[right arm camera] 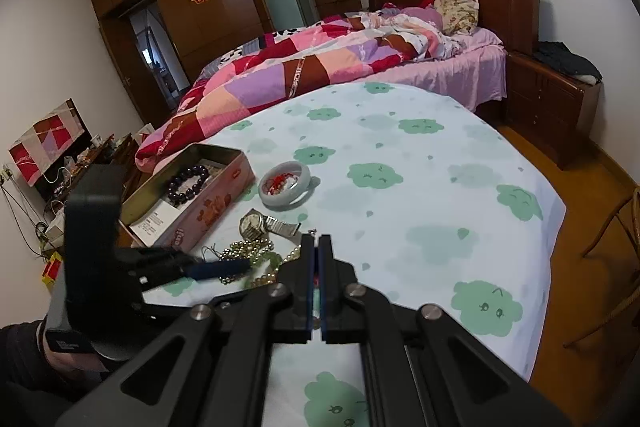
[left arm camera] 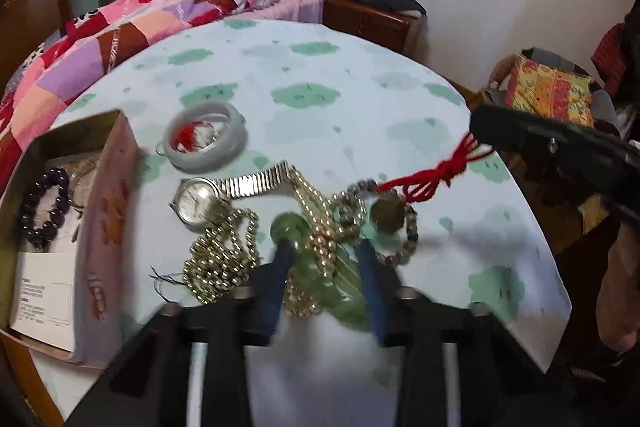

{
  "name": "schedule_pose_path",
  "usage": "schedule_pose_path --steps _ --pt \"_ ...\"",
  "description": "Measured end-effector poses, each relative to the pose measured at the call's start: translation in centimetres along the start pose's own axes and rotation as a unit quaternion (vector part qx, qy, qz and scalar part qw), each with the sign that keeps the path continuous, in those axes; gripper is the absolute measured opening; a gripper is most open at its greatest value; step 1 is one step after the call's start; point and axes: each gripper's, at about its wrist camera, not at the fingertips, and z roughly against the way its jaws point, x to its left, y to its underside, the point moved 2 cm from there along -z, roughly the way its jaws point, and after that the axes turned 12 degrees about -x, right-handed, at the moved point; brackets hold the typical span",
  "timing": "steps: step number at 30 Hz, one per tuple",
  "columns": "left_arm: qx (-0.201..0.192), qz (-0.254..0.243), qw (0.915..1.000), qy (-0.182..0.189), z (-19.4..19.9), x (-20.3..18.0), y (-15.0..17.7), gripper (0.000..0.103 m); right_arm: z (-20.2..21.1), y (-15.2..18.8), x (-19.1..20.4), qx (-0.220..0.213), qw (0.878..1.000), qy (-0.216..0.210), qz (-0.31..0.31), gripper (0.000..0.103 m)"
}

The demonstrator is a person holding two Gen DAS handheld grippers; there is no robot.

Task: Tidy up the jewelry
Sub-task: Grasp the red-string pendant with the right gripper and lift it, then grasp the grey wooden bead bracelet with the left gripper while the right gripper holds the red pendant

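A jewellery pile lies on the cloud-print tablecloth: a watch, a gold bead chain, a pearl strand and a green bead bracelet. My left gripper is down in the pile. Its blue pads hug the green bracelet and the pearl strand, though the picture is blurred. My right gripper is shut on a red cord, which runs taut to a round brown pendant. The pink tin at left holds a purple bead bracelet.
A pale jade bangle with red thread inside it lies behind the watch. The bed with its patchwork quilt borders the table's far side. A nightstand and a wicker chair stand to the right.
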Motion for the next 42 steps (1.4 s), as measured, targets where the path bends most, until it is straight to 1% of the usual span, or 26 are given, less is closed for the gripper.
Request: schedule_pose_path --steps 1,3,5,8,9,15,17,19,21,22,23,25,26,27,28,29,32,34,35,37,39,40,42 --pt "-0.001 -0.004 1.0 0.0 0.2 -0.1 0.1 0.011 0.0 0.0 -0.1 0.0 1.0 0.0 -0.001 0.003" --pt "-0.014 -0.006 0.9999 -0.005 1.0 0.0 -0.1 0.006 0.0 0.1 -0.1 -0.001 1.0 0.0 -0.001 0.003" --pt "-0.037 -0.01 0.9991 -0.016 2.4 0.1 -0.7 0.005 0.0 0.0 -0.1 -0.002 1.0 0.001 -0.001 0.003" --pt "-0.065 -0.01 0.9976 -0.019 4.1 0.4 -1.8 0.005 0.0 0.1 -0.3 -0.004 1.0 0.002 -0.002 0.003" --pt "-0.075 -0.008 0.9969 -0.021 4.8 0.6 -2.2 0.001 0.0 0.2 -0.3 -0.004 1.0 0.003 -0.002 0.003" --pt "-0.112 0.0 0.9936 -0.013 7.4 1.4 -4.4 0.0 0.1 0.3 -0.2 -0.004 1.0 0.0 -0.001 0.003" --pt "-0.117 -0.005 0.993 -0.018 7.6 1.4 -4.8 0.0 0.1 0.3 -0.1 -0.004 1.0 -0.001 0.0 0.003" --pt "-0.116 -0.009 0.9931 -0.013 7.4 1.4 -4.9 0.0 0.1 0.4 -0.2 -0.004 1.0 -0.001 -0.001 0.003" --pt "-0.106 -0.007 0.9939 -0.03 6.5 1.8 -4.7 0.0 0.1 0.3 -0.1 -0.004 1.0 0.0 -0.003 0.003" --pt "-0.099 -0.003 0.9946 -0.032 6.2 2.0 -4.5 0.0 0.1 0.3 -0.2 -0.004 1.0 0.001 -0.003 0.003" --pt "-0.086 0.009 0.9958 -0.03 5.6 2.5 -4.3 0.002 0.1 0.3 -0.1 -0.004 1.0 0.002 -0.003 0.003" --pt "-0.068 0.026 0.997 -0.025 4.7 3.1 -3.7 0.022 0.2 0.3 -0.1 -0.005 1.0 0.002 -0.003 0.003" --pt "-0.066 0.029 0.997 -0.026 4.5 3.1 -3.6 0.051 0.2 0.3 -0.1 -0.006 1.0 0.002 -0.003 0.003" --pt "-0.071 0.03 0.9965 -0.033 4.3 3.1 -3.4 0.074 0.1 0.3 -0.1 -0.005 1.0 0.002 -0.003 0.003" --pt "-0.081 0.028 0.9956 -0.038 4.4 3.0 -3.2 0.079 0.1 0.3 -0.1 -0.004 1.0 0.002 -0.003 0.003" --pt "-0.089 0.025 0.9949 -0.041 4.4 2.9 -3.1 0.079 0.1 0.3 -0.2 -0.004 1.0 0.002 -0.003 0.003" --pt "-0.078 0.029 0.9956 -0.044 3.9 3.3 -2.9 0.079 0.0 0.4 -0.4 -0.002 1.0 0.003 -0.007 0.003" --pt "-0.079 0.037 0.9945 -0.058 3.7 3.7 -2.9 0.079 0.1 0.4 -0.5 -0.003 1.0 0.005 -0.006 0.003" --pt "-0.079 0.036 0.9949 -0.052 3.6 3.6 -3.0 0.079 0.0 0.3 -0.7 -0.003 1.0 0.006 -0.006 0.003" --pt "-0.08 0.017 0.9956 -0.045 3.3 2.6 -3.4 0.079 -0.1 0.3 -1.1 -0.001 1.0 0.01 -0.01 0.003" --pt "-0.079 -0.016 0.9959 -0.041 2.7 1.0 -3.7 0.078 -0.1 0.3 -1.5 0.001 1.0 0.014 -0.012 0.003" --pt "-0.075 -0.024 0.9961 -0.038 2.2 0.5 -3.7 0.075 -0.2 0.3 -1.7 0.002 1.0 0.018 -0.013 0.003" --pt "-0.053 -0.04 0.9976 -0.021 0.6 -0.9 -3.5 0.056 -0.2 0.4 -2.1 0.004 1.0 0.022 -0.016 0.003"
